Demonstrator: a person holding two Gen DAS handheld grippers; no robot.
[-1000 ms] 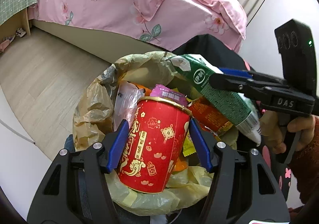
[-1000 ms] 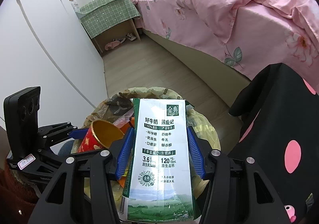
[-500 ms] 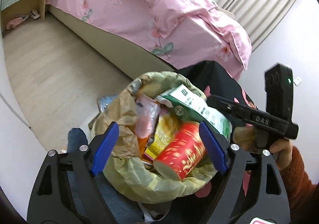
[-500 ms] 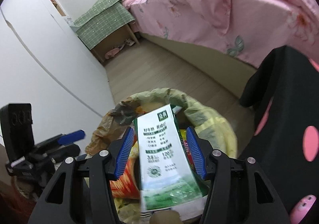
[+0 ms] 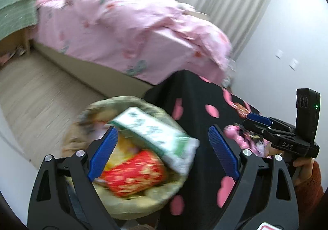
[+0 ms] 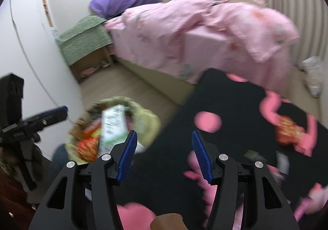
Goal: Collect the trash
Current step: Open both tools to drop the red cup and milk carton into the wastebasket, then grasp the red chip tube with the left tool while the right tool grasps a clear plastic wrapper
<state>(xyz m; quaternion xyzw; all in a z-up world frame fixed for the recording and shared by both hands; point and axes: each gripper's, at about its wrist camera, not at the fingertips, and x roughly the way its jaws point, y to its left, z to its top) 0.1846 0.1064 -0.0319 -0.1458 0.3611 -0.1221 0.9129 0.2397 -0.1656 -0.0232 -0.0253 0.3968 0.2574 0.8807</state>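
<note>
A trash bin lined with a yellowish bag stands on the floor beside a black table. In it lie a green-and-white milk carton and a red paper cup. My left gripper is open and empty above the bin. My right gripper is open and empty over the black tablecloth with pink spots. An orange snack wrapper and small scraps lie on the cloth to the right. All is motion-blurred.
A bed with a pink floral quilt fills the back. A green-covered bedside shelf stands at the left wall. Wooden floor runs between bed and bin. A white bag lies on the floor at far right.
Both grippers opened: the red cup and the milk carton dropped into the bin. Both grippers have since pulled up and swung right, toward the black table.
</note>
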